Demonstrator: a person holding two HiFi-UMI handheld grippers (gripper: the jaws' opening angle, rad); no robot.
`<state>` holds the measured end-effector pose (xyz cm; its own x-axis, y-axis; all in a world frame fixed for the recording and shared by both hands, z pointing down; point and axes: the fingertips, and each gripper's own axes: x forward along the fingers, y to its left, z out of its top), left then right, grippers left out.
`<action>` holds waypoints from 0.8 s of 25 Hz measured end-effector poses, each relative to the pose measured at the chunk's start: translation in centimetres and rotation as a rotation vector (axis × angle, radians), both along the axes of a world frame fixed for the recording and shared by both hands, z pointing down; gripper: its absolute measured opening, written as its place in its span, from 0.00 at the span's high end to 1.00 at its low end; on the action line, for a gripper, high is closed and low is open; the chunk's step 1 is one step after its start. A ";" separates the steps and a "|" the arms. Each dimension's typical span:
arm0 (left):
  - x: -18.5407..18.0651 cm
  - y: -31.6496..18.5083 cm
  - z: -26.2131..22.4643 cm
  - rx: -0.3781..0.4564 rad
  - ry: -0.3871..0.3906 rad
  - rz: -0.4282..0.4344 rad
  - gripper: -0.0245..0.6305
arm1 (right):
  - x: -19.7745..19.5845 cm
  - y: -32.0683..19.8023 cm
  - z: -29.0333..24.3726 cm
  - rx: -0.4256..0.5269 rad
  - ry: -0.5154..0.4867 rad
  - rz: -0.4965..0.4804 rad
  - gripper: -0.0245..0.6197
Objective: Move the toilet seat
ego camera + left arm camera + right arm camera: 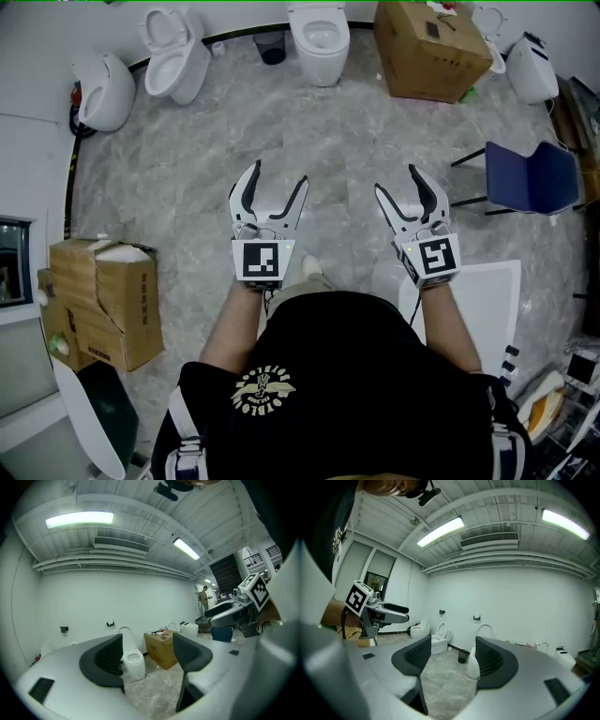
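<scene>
Two grippers are held side by side. The left gripper point(279, 174) and the right gripper point(397, 180) both have their jaws spread wide, with nothing between the pads.

Hidden or unclear:
- The top edge of the head view cuts off the raised lid of the white floor-standing toilet point(321, 67) ahead of the grippers.
- The white oval toilet seat point(322, 53) lies on that bowl's rim, well apart from both grippers and roughly between their lines. The left gripper view frames the same toilet between its jaws.
- A flat white panel point(492, 300) behind the right gripper is partly covered by the forearm, and I cannot tell what it is.

Room to move:
- The grey marbled stone floor point(328, 141) lies bare from the jaw tips to the toilet.
- A blue chair with black legs point(530, 176) stands near, right of the right gripper.

Containers:
- A brown cardboard box point(427, 52) sits ahead and right of the right gripper, just beside the toilet. The items on its top are too small to identify.
- A small black waste bin point(272, 47) stands ahead of the left gripper, and its contents are not visible.
- A second brown cardboard box point(103, 300) sits left of and behind the left gripper. It is open, with something white at its top.
</scene>
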<state>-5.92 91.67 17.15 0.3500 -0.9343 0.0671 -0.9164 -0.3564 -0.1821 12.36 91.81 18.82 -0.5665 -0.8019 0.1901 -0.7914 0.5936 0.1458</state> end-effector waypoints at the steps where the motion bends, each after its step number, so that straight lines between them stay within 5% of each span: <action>1: -0.5 -0.5 0.1 -0.004 0.003 0.000 0.48 | -0.4 -0.4 0.0 -0.001 0.001 0.003 0.52; 9: -3.4 -4.0 1.4 -0.075 0.041 0.012 0.48 | -2.7 -3.3 -0.1 -0.011 0.011 0.031 0.52; 20: -3.5 -7.7 1.3 -0.066 0.024 0.011 0.48 | -1.7 -7.1 0.0 -0.033 -0.036 0.056 0.52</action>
